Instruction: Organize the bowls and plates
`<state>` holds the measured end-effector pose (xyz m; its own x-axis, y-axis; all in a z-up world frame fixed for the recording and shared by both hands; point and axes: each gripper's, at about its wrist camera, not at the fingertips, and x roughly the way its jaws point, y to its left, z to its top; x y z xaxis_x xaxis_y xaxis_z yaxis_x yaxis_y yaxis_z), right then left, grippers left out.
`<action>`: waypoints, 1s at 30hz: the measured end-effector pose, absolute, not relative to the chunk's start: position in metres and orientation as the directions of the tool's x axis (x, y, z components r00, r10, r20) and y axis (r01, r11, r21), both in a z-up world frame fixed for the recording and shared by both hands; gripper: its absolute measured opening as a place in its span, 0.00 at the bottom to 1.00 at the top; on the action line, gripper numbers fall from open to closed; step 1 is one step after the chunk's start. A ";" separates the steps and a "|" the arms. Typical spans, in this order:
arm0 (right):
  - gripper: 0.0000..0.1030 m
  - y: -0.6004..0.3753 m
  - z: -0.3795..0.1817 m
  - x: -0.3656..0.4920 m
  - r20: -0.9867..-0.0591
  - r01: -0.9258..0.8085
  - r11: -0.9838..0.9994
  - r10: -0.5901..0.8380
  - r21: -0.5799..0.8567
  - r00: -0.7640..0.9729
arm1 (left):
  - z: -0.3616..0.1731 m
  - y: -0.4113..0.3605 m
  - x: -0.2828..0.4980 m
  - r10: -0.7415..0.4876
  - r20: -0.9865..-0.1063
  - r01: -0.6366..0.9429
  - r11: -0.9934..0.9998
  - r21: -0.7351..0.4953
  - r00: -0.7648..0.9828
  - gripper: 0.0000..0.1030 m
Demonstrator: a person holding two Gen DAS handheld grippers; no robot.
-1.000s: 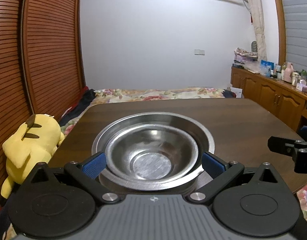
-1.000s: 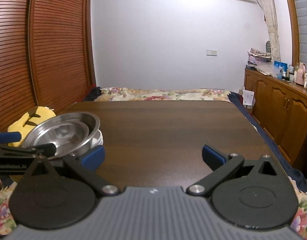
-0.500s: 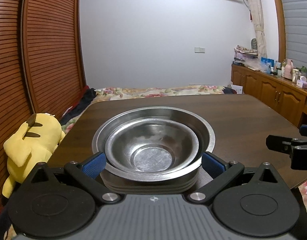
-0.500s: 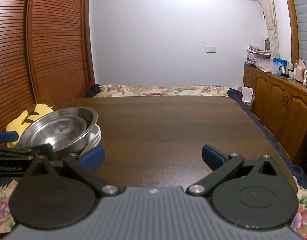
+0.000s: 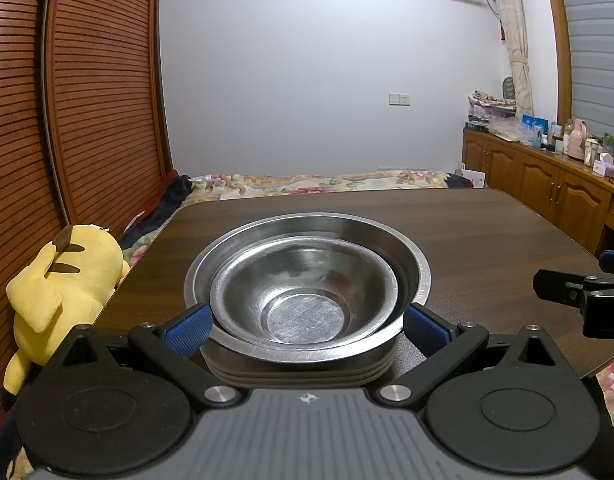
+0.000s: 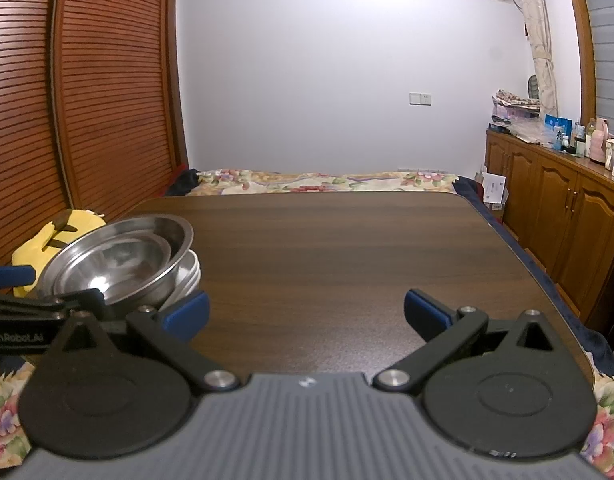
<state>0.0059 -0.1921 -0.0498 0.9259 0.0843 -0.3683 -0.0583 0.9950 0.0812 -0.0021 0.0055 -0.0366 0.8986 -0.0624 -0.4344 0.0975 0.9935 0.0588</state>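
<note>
A small steel bowl sits nested in a wider steel bowl on top of several stacked plates, on the dark wooden table. My left gripper is open, with a blue pad at each side of the stack's near edge; whether they touch it I cannot tell. The right wrist view shows the same stack at the table's left, with the left gripper at it. My right gripper hangs open and holds nothing over the table's near right part; it also shows at the right edge.
A yellow plush toy lies just off the table's left edge. Beyond the table is a bed with a floral cover. Slatted wooden doors run along the left. Wooden cabinets with bottles on top stand on the right.
The left wrist view has dropped lower, so the plates under the bowls now show from the side. In the right wrist view the stack looks more tilted. Both grippers' finger spread is unchanged.
</note>
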 end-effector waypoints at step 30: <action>1.00 -0.194 -0.048 0.008 -0.367 -0.056 0.995 0.083 0.082 0.926 | -0.037 0.007 -0.001 -0.062 -0.435 0.096 0.994 0.057 0.898 1.00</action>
